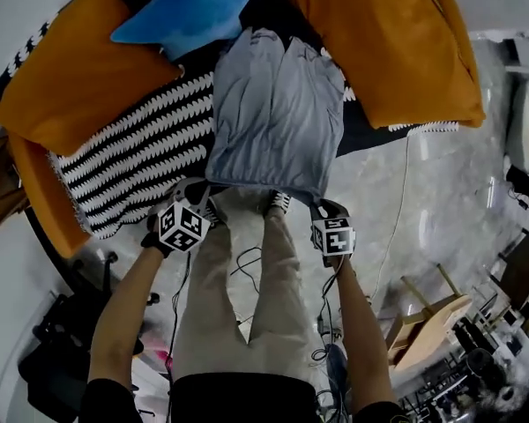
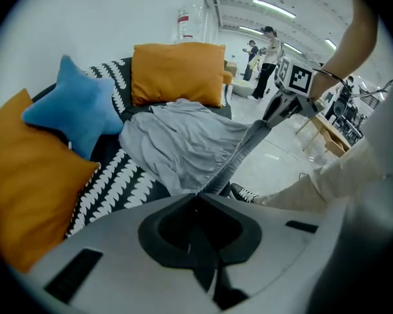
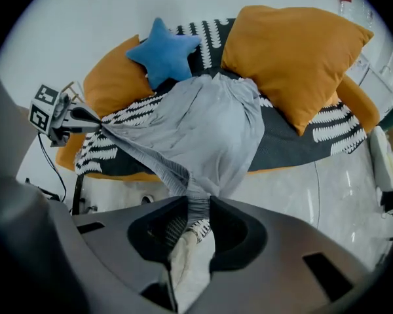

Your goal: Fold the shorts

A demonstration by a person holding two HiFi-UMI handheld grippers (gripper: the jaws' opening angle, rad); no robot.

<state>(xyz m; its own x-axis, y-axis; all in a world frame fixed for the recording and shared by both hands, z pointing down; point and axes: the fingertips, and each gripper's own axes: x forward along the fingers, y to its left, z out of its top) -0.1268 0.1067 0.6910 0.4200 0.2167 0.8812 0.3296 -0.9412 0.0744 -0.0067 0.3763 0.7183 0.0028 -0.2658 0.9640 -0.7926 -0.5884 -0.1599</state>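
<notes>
Shorts point(image 1: 276, 113) lie spread on the striped blanket point(image 1: 141, 161).

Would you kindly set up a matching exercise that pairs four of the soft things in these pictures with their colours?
Things:
1. shorts
2. star cushion
3. blanket
4. big cushions

Colours:
A. orange
B. black with a white pattern
C. grey
D. blue

Pairs: 1-C; 2-D; 3-B; 4-A
</notes>
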